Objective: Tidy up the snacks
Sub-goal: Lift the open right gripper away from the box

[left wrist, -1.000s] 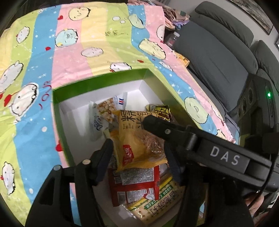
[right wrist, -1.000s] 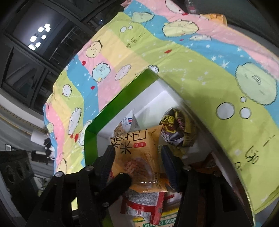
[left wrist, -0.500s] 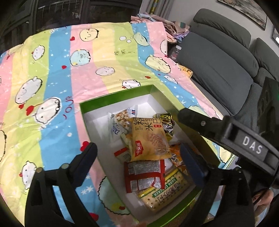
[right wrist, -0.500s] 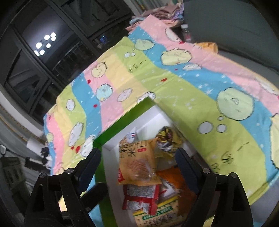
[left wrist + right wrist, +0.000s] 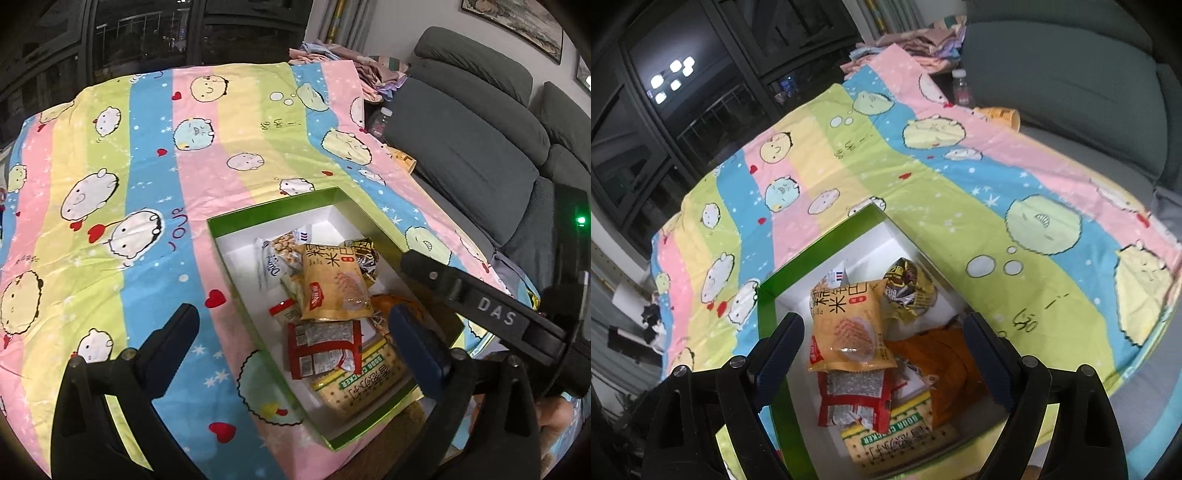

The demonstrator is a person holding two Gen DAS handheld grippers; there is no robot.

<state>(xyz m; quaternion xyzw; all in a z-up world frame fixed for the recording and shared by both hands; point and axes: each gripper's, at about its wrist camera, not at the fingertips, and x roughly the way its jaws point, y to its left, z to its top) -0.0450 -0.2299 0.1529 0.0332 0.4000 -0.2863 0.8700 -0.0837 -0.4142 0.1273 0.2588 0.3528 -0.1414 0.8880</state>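
A green box with a white inside point(image 5: 236, 216) point(image 5: 812, 251) lies on the striped cartoon cloth and holds several snack packs. A yellow rice-cracker pack point(image 5: 332, 282) point(image 5: 846, 325) lies on top. Under it are a red pack point(image 5: 321, 347) point(image 5: 857, 402), a soda cracker pack point(image 5: 354, 387) point(image 5: 886, 439), an orange bag point(image 5: 945, 354), a dark gold pack point(image 5: 908, 288) and a chickpea pack point(image 5: 277, 254). My left gripper point(image 5: 291, 332) is open and empty above the box's near side. My right gripper point(image 5: 882, 343) is open and empty above the box, and its finger also shows in the left wrist view point(image 5: 461, 291).
The cartoon cloth point(image 5: 147, 166) covers the table. A grey sofa point(image 5: 461, 140) stands to the right, with a folded pile of clothes point(image 5: 332, 59) and a small bottle point(image 5: 380, 118) at the far end. Dark windows lie behind.
Both grippers opened, let go of the yellow rice-cracker pack and rose back from the box. The pack now lies on top of the other snacks.
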